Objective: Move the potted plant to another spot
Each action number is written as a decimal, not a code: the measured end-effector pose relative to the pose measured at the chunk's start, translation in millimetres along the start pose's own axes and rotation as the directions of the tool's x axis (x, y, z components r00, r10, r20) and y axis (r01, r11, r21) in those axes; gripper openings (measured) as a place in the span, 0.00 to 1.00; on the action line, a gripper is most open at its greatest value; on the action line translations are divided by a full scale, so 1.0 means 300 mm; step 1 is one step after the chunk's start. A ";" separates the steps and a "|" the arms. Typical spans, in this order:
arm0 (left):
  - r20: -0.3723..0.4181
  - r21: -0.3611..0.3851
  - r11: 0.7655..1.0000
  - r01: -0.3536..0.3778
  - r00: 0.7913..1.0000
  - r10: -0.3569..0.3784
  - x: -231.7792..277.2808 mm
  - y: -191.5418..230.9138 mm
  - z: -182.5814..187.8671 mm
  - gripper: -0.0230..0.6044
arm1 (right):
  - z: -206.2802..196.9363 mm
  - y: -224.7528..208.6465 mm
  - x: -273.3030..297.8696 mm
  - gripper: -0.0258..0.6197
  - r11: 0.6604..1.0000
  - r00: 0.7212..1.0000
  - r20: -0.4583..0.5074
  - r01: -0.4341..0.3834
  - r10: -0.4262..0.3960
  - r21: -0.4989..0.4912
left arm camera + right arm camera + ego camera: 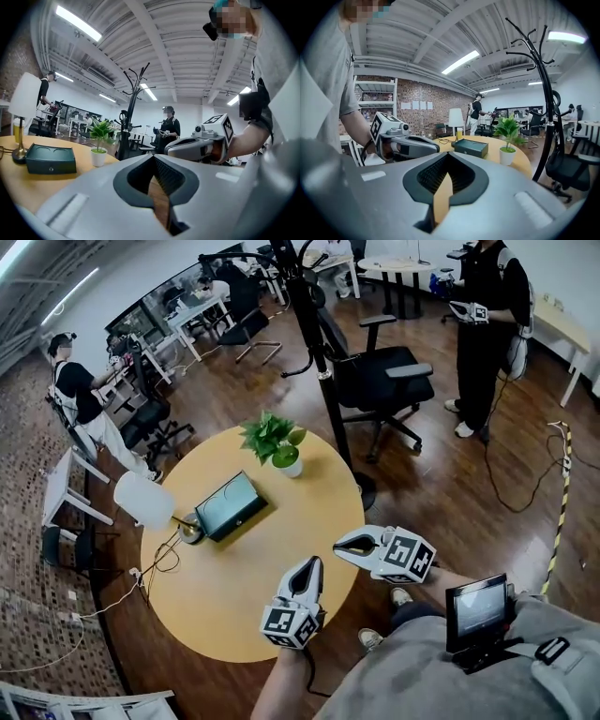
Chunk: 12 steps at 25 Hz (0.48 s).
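Standing upright in its white pot, the potted plant occupies the far side of the round table. A dark green box and a white-shaded lamp lie to its left, the lamp apparently corded. Your left gripper and right gripper hover over the near edge, well apart from the plant, both clenched on nothing.
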State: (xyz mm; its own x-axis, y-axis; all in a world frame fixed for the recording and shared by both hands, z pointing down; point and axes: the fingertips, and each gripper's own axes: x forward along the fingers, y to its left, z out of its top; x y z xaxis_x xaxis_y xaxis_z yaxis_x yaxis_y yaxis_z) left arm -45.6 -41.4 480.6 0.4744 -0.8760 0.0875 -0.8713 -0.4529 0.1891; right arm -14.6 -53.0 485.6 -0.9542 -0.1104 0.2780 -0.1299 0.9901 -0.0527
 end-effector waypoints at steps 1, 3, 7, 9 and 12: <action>0.001 -0.003 1.000 0.000 1.000 0.000 -0.010 -0.025 -0.002 0.04 | -0.007 0.025 -0.013 0.04 1.000 1.000 -0.002 -0.009 0.009 0.005; 0.009 -0.013 1.000 -0.006 1.000 0.006 -0.022 -0.069 0.000 0.04 | -0.014 0.063 -0.037 0.04 1.000 1.000 -0.001 -0.029 0.029 0.007; 0.018 -0.042 0.999 -0.030 0.999 0.031 -0.025 -0.157 -0.018 0.04 | -0.027 0.110 -0.097 0.04 0.998 0.998 0.017 -0.064 0.064 0.006; 0.017 -0.058 0.997 -0.055 0.998 0.056 -0.021 -0.199 -0.041 0.04 | -0.052 0.129 -0.142 0.04 0.996 0.996 0.019 -0.088 0.087 0.009; 0.021 -0.084 0.992 -0.095 0.995 0.097 -0.006 -0.281 -0.070 0.04 | -0.101 0.141 -0.238 0.04 0.993 0.993 0.018 -0.117 0.116 0.017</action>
State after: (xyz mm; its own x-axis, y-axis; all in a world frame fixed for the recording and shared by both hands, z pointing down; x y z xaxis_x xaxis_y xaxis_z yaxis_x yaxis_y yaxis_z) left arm 29.5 1.8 485.1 0.3848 -0.9191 0.0851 -0.8988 -0.3521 0.2611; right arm 56.1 -0.7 492.5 -0.9675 0.0039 0.2528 -0.0223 0.9947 -0.1007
